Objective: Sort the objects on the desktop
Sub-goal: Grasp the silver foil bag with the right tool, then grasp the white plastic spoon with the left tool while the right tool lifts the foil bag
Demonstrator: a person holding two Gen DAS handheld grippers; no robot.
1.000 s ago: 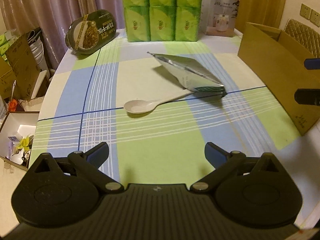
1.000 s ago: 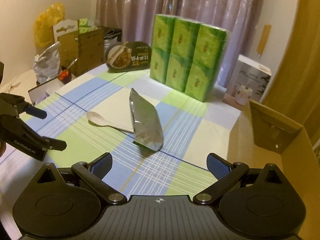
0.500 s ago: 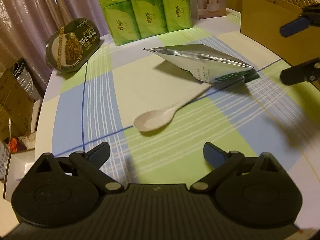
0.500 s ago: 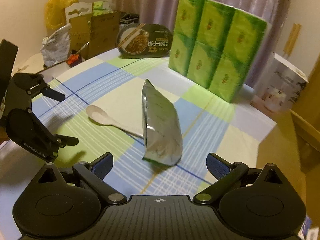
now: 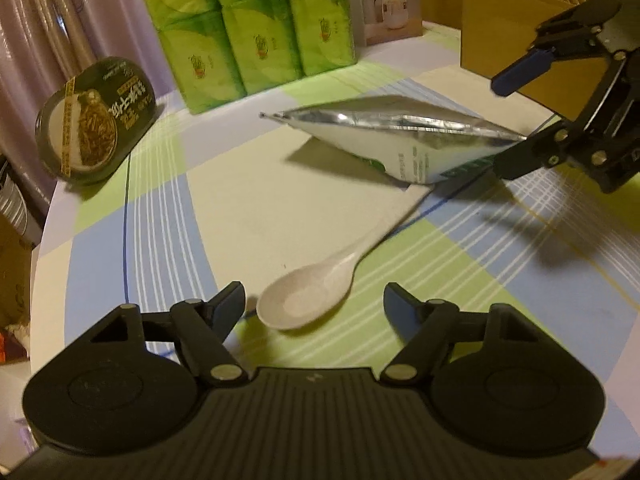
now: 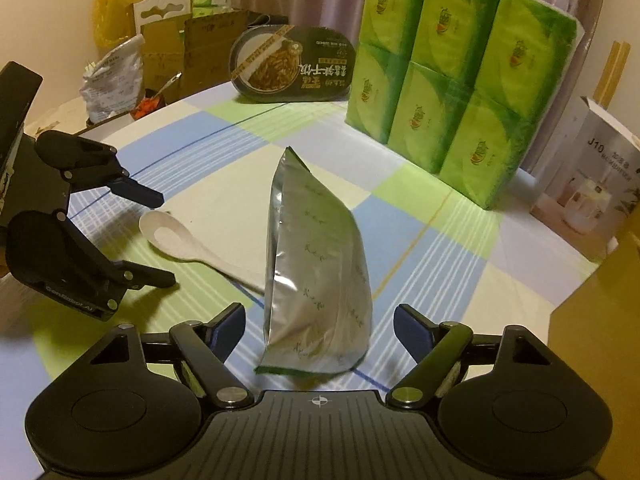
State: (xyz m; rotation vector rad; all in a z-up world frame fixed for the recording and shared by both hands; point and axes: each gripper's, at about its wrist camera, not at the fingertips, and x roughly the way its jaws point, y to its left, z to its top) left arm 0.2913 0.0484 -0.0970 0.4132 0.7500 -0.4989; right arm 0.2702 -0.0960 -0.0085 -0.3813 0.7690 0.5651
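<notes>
Both tools nearer, right view point(image 6: 319, 322) shows pouch point(image 6: 316, 280) print

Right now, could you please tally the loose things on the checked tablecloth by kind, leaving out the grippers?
White plastic spoon: 1
Silver foil pouch: 1
Dark oval noodle meal tray: 1
Green tissue multipack: 1
White appliance carton: 1
Brown cardboard box: 1
Total: 6

The left gripper point(image 5: 314, 306) hangs low over the table with its jaws spread wide, gripping nothing. The right gripper point(image 6: 319, 328) faces it from the opposite side, likewise low, jaws wide apart and gripping nothing.
</notes>
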